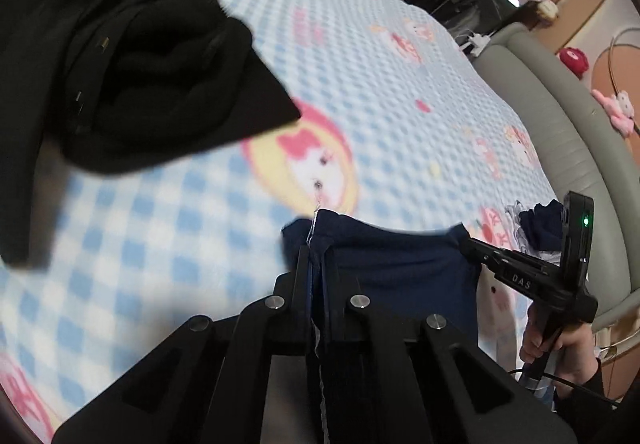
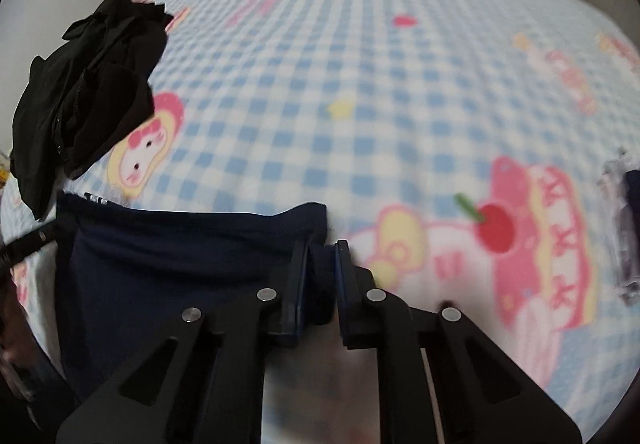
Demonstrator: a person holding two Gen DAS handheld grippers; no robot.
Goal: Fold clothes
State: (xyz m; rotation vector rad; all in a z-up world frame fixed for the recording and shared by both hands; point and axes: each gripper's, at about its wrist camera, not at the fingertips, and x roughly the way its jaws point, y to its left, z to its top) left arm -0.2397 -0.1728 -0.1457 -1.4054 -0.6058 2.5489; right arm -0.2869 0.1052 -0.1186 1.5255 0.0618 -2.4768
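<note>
- Bed [image 1: 400,91] filled both views, under a blue-and-white checked blanket [image 2: 360,83] printed with pink cartoon figures; a grey padded headboard [image 1: 560,147] curved along its far side in the left wrist view.
- Black clothes pile [image 1: 132,55] lay crumpled on the blanket, well apart from both grippers; small metal snaps showed on one fold.
- Navy garment [image 2: 180,264] hung stretched between the two grippers above the blanket, its top edge roughly level.
- Left gripper [image 1: 318,256] was clamped narrow on one upper corner of the navy garment, cloth pinched between its fingers.
- Right gripper [image 2: 322,256] was closed on the opposite corner, a bunch of navy cloth filling the narrow gap.
- A small heap of navy and pale cloth [image 1: 536,228] sat near the headboard; blurred, kind unclear.
</note>
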